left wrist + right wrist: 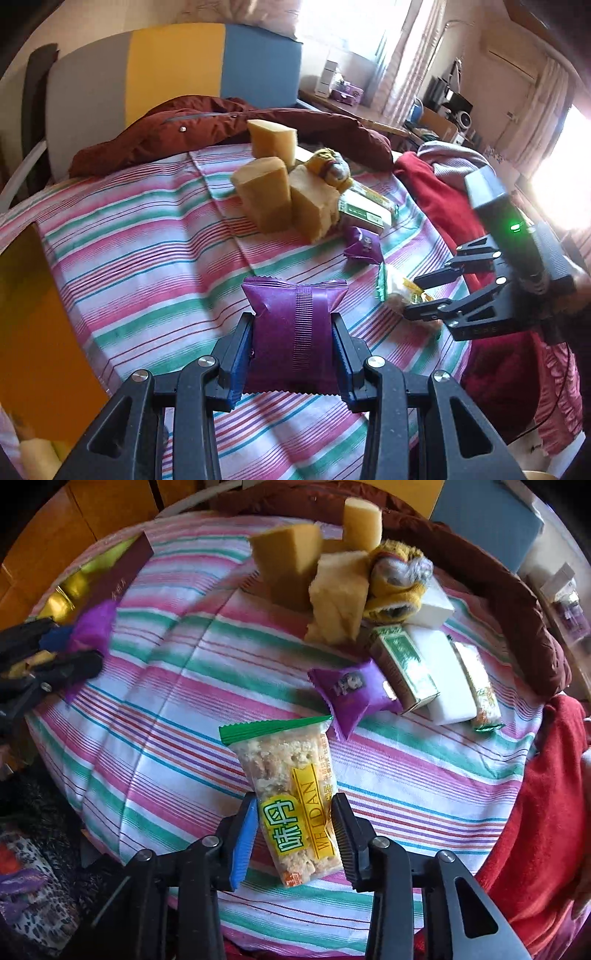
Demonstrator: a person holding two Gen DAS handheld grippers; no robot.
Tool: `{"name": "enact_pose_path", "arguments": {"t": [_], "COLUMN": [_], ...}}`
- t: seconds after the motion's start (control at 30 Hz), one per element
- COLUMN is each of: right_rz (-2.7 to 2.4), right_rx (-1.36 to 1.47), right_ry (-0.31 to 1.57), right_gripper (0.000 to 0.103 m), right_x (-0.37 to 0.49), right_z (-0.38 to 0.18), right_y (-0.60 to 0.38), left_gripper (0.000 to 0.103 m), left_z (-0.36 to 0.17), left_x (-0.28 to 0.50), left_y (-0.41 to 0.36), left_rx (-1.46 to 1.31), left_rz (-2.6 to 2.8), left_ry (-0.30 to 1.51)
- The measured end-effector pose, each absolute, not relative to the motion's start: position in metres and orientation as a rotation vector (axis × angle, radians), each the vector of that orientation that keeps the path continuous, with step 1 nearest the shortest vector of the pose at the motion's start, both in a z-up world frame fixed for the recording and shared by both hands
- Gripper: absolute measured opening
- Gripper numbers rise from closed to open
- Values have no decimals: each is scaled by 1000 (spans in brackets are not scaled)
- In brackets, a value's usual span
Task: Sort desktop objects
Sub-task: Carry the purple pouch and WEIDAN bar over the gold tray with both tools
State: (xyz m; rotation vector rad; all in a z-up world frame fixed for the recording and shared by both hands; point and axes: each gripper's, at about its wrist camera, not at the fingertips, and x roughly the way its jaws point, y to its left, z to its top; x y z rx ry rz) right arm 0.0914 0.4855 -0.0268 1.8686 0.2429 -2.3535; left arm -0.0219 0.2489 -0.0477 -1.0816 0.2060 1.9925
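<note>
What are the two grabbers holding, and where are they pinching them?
The left gripper pinches a purple snack packet across its middle. The right gripper pinches a clear rice-cracker packet by the sides of its lower half.

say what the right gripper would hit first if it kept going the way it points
Probably the striped cloth. The right gripper holds a rice bar and points steeply down at bare cloth; the purple packet lies further on, likely beyond that line, though depth is unclear.

In the right wrist view, the left tongs [79, 646] and their purple foil packet [92, 627] are motion-blurred; the dark red flat box [125, 572] is only partly visible behind them.
</note>
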Motion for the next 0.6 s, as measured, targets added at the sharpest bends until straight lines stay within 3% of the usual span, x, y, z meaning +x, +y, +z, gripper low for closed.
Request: {"name": "enact_pose_path", "arguments": {"t": [0.13,0.2,0.27,0.33,0.37,0.4,0.6], "right_rz": [-2347,-2332,-2321,-2295,-2282,-2272,-2321], "right_rx": [1948,1986,2008,2021,2006,1984,1928], "right_ry": [229,215,209,192,168,148,179], "right_gripper": [48,69,74,67,53,50,48], "right_x": [86,82,79,80,82,84,102], "right_z": [-36,-39,-41,-42,-40,-37,-14], "right_y": [495,501,505,508,508,507,496], "left_gripper": [39,39,39,39,39,39,39], "left_z": [-44,-42,-39,-37,-36,-35,-27], "left_x": [-18,-17,-16,-15,-15,-15,-14], "left_y": [239,235,230,225,223,221,203], "left_rx": [-1071,-1068,-1064,-1058,-1058,-1057,-1045], "left_rz": [2006,2012,2020,2029,2032,2035,2065], "left_ry": [197,190,177,171,164,156,116]}}
